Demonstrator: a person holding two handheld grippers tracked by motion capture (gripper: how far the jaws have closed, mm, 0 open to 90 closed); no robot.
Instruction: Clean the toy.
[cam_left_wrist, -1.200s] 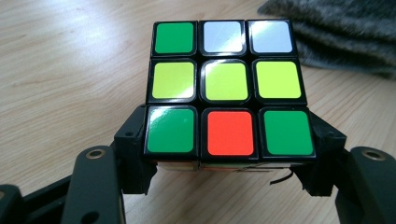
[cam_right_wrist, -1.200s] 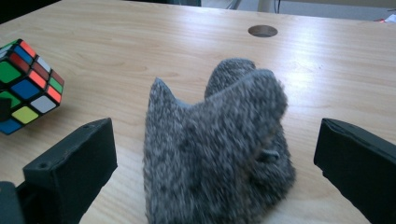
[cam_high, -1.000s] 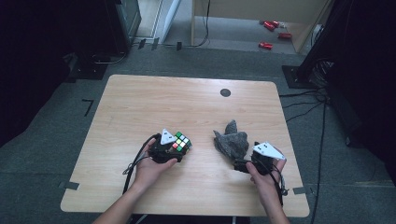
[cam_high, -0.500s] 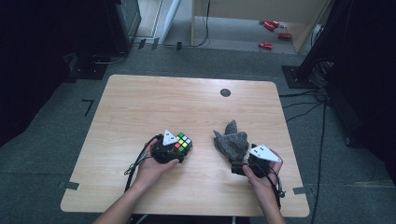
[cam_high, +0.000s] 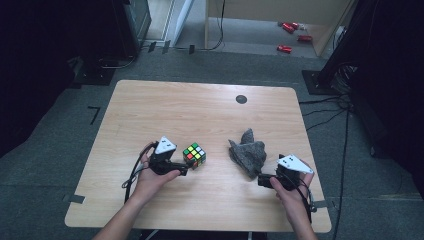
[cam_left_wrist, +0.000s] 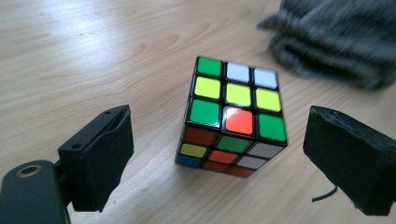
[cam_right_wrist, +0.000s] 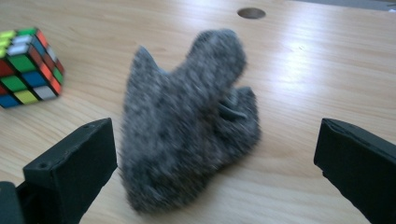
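Wooden table (cam_high: 165, 110) carries a colourful puzzle cube (cam_high: 194, 155) and a crumpled grey cloth (cam_high: 247, 152), well apart; the cube sits at about seven o'clock from the table's centre, the cloth at about four o'clock; the left hand-held gripper (cam_high: 184, 169) has just been opening, its jaws now wide with the cube standing free between them; the right hand-held gripper (cam_high: 264, 180) is open, at five o'clock of the cloth.

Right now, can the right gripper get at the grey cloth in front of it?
Probably yes. The right gripper has its jaws open, the grey cloth lies just ahead between them, and nothing stands between.
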